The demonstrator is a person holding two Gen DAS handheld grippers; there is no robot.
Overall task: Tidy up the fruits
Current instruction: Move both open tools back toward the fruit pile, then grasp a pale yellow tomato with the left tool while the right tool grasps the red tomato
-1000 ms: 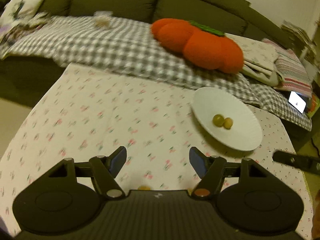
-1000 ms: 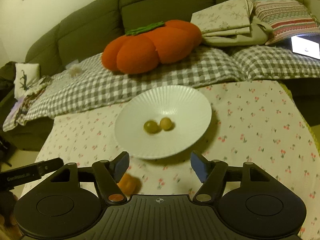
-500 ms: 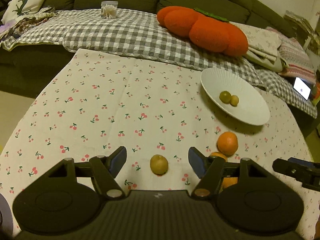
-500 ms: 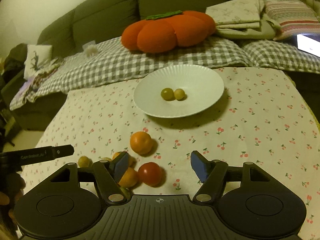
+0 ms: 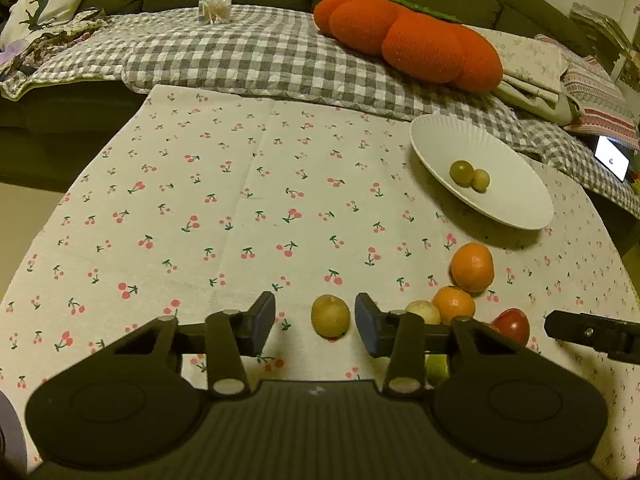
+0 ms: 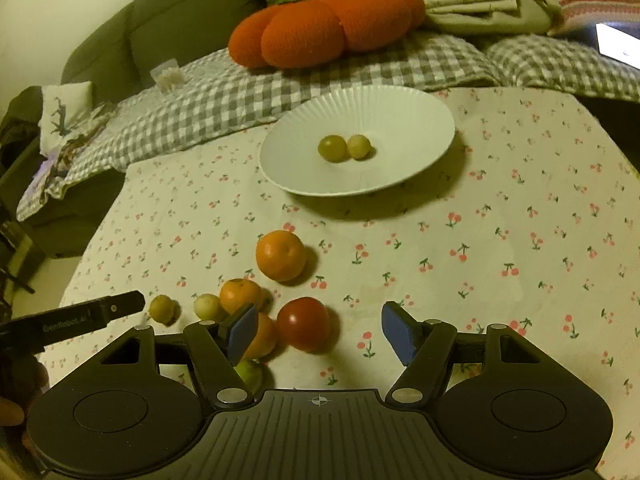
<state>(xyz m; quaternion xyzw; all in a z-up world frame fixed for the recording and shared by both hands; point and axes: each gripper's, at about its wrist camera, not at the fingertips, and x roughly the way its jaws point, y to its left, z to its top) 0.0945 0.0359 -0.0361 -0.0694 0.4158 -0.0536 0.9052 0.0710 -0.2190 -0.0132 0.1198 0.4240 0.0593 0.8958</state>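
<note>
left wrist: left gripper (image 5: 315, 322) closing around yellow fruit (image 5: 330, 315), seemingly untouched; right gripper (image 6: 316, 330) agape.

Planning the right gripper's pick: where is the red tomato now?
In the right wrist view the red tomato lies on the tablecloth between the open right gripper fingers, nearer the left one, touching an orange.

Matt ribbed plate (image 6: 408, 120), printed cotton tablecloth (image 5: 240, 200), knitted pumpkin cushion (image 5: 420, 40).
</note>
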